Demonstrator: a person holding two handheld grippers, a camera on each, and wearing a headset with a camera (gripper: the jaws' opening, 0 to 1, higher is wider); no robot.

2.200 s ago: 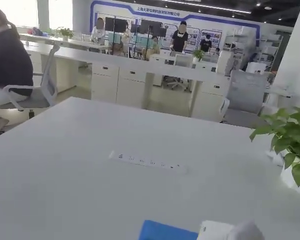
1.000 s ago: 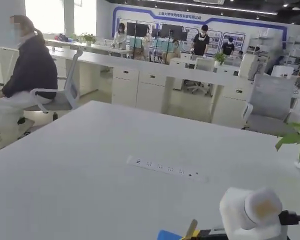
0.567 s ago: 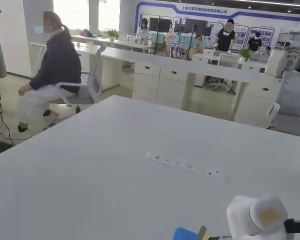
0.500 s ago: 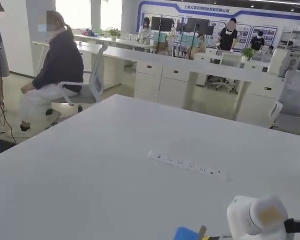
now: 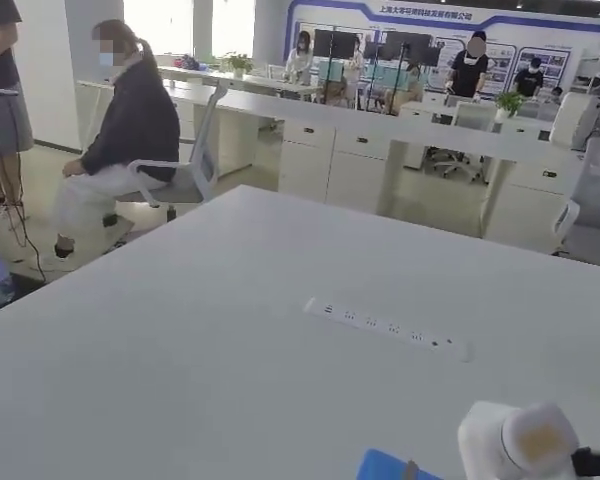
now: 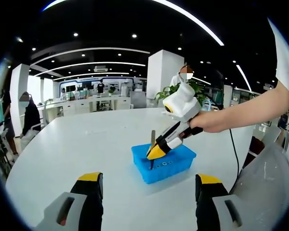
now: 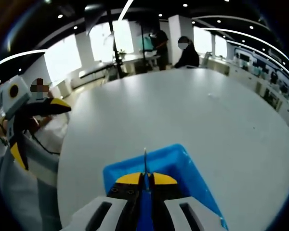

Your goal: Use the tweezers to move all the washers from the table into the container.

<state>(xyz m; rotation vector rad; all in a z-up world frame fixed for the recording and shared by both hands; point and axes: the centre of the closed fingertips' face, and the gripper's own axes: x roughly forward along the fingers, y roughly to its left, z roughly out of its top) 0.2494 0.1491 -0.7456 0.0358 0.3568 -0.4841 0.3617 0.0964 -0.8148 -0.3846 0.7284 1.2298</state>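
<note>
A blue container sits on the white table; its corner shows at the head view's bottom edge. Small dark specks lie on its floor, too small to name. My right gripper, held in a hand, is shut on thin metal tweezers whose tip points down into the container. In its own view the right gripper hangs over the container with the tweezers' tip sticking out ahead. My left gripper stands open, short of the container, and it also appears at the left.
A white power strip is set into the table beyond the container. A potted plant stands at the table's far side. A person sits on a chair off the table's left, and other desks stand behind.
The head camera has swung left, bringing the seated person into view. The right gripper's white top rose into the bottom right, and the container's corner sits lower now.
</note>
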